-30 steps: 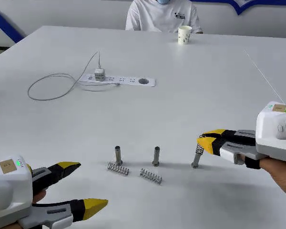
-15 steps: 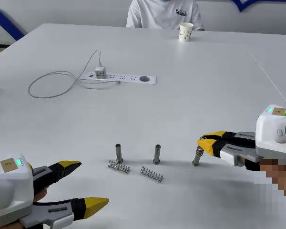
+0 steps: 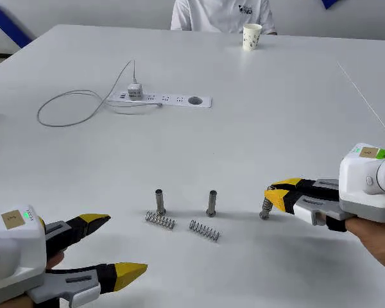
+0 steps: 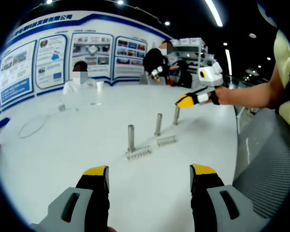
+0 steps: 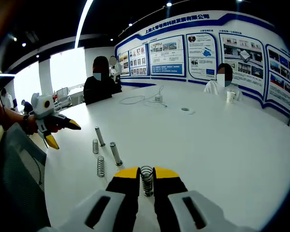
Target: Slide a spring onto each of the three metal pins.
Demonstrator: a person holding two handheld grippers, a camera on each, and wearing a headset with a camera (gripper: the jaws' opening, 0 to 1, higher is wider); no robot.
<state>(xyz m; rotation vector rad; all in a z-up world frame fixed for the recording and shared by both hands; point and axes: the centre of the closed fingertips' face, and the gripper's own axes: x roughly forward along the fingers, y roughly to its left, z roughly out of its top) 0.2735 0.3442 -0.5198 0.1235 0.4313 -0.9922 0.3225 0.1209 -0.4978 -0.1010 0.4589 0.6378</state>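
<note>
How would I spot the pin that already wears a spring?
On the white table, three metal pins stand in a row. It is the rightmost pin, its spring pinched by the right gripper; neighbours stand bare, loose springs beside them.

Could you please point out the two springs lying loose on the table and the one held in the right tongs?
left loose spring (image 3: 160,221), head view, middle of its coils.
right loose spring (image 3: 204,230), head view, middle of its coils.
held spring (image 5: 146,176), right gripper view, top coils between the jaws.

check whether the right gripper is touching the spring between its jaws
Touching. In the right gripper view the right gripper has its yellow jaw tips closed against both sides of the spring, no gap.
</note>
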